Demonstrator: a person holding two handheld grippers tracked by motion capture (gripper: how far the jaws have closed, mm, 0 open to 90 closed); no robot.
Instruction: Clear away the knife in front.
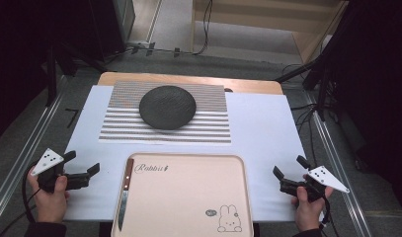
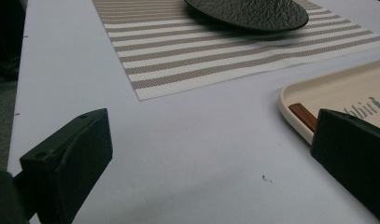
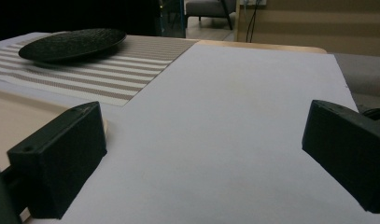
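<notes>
A beige tray with a rabbit drawing lies at the near edge of the white table cover. A knife with a brown handle rests along the tray's left side; its handle end peeks over the tray rim. A dark round plate sits on a striped placemat farther back. My left gripper stands open left of the tray, nothing between its jaws. My right gripper stands open right of the tray, also holding nothing. The plate appears at the far left in the right gripper view.
Bare white cover stretches right of the placemat. The wooden table edge shows at the back. Metal rails run along both sides, and cables and stands lie on the floor beyond.
</notes>
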